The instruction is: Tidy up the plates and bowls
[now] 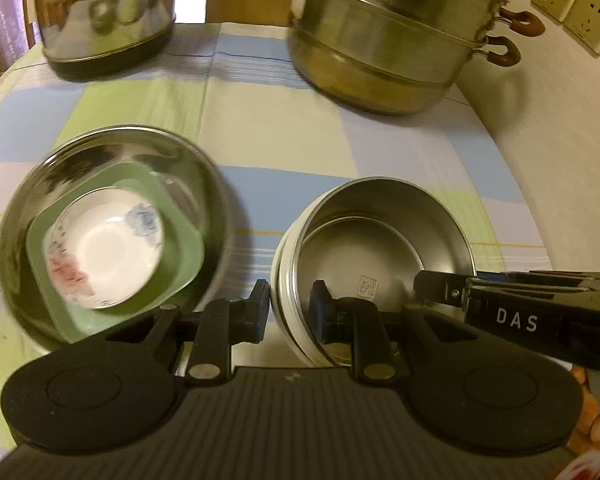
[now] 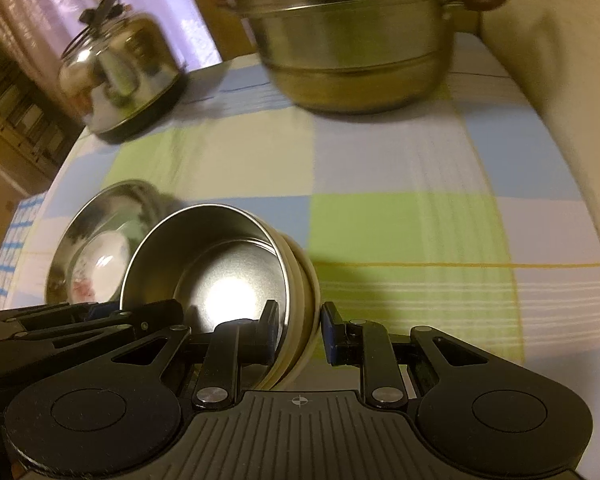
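Nearby — kettle (image 1: 104,16), steamer pot (image 1: 396,40) — stacked dishes (image 1: 112,232) just beside.

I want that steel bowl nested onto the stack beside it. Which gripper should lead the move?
Probably left. Both grippers clamp the steel bowl's rim, but the left one holds the side next to the stack, so it can guide the bowl over while the right steadies the far side.

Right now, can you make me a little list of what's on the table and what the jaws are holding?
held bowl: steel-lined bowl with cream outside, tilted
left gripper: jaws clamp its near rim
right gripper: jaws clamp the opposite rim
stack: white floral bowl in green square dish in big steel bowl
behind: kettle, steamer pot
cloth: checked tablecloth
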Available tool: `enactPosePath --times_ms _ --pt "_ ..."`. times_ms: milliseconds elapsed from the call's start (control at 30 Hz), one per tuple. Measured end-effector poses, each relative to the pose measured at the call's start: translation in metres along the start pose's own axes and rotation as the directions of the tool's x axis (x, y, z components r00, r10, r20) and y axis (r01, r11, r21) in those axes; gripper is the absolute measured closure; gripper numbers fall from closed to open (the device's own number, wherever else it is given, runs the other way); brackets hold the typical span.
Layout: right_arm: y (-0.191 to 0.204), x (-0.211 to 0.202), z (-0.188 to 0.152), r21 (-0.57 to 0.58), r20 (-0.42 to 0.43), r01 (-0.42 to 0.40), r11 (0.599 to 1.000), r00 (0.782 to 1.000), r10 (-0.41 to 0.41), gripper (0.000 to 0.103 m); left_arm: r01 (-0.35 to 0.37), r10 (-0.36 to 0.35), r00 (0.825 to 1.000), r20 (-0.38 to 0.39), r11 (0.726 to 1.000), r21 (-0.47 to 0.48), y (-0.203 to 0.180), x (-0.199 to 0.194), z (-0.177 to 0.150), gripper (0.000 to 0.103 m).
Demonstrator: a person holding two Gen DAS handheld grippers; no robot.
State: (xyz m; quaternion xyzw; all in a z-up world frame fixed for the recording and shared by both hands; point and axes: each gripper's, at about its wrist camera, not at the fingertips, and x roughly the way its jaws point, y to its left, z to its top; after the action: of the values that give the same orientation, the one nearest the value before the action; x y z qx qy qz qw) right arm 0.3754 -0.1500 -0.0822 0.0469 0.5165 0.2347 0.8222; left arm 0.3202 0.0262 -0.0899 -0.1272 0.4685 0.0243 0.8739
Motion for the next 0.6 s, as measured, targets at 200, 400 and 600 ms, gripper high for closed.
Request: enactPosePath --times_ms 200,400,600 --pt "0.017 0.001 -0.008 0.004 -0.009 0.012 1.0 1.0 -0.012 0.08 0.012 -0.012 1.0 -0.002 1.0 0.005 0.013 -0.006 -0.007 0.083" --pt "0.024 0.0 -0.012 0.032 0.004 0.04 0.999 0.999 -0.04 0.08 0.045 -0.045 0.999 -0.015 0.999 0.027 0.02 -0.008 -0.007 0.083" --pt "0.027 -0.021 -0.019 0.094 0.034 0.073 0.993 0.996 -0.077 0.051 0.065 -0.067 0.998 0.016 0.996 0.059 0.029 -0.029 -0.007 0.074"
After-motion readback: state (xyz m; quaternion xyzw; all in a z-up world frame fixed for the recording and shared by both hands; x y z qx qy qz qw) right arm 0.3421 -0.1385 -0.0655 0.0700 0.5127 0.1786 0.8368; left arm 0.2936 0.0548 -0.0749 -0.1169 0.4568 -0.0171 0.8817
